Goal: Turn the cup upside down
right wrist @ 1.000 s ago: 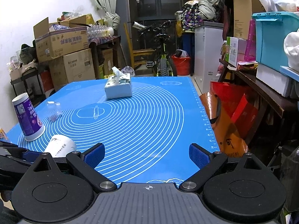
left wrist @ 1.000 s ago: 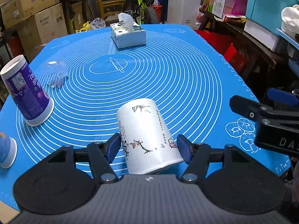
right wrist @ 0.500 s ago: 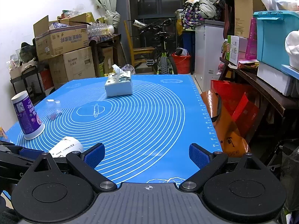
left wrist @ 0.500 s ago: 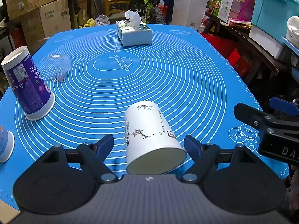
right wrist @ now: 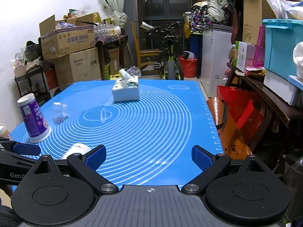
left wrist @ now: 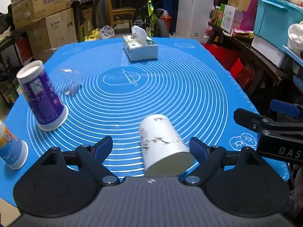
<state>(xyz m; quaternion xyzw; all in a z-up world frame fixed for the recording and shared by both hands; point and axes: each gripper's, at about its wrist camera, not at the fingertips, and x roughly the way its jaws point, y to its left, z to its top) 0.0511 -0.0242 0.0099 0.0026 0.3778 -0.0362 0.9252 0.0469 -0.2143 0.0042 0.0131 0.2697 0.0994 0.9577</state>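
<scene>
My left claw (left wrist: pixel 150 147) is spread wide with nothing pinched. The white paper cup (left wrist: pixel 162 141) lies on its side in the lower middle of the left wrist frame, on the blue baking mat (left wrist: pixel 170 94), between my fingers and nearer the right one; whether it touches that pad I cannot tell.

I judge the cup light, thin-walled and easy to crush or roll, so I would take it gently across the mid-body, not at the soft open rim facing me.

My right claw (right wrist: pixel 148 156) is also spread and empty over bare mat. Its view shows only the cup's closed end (right wrist: pixel 77 148) at lower left, but reveals the whole right table edge. Only the left view shows the printed side and the mouth.
</scene>
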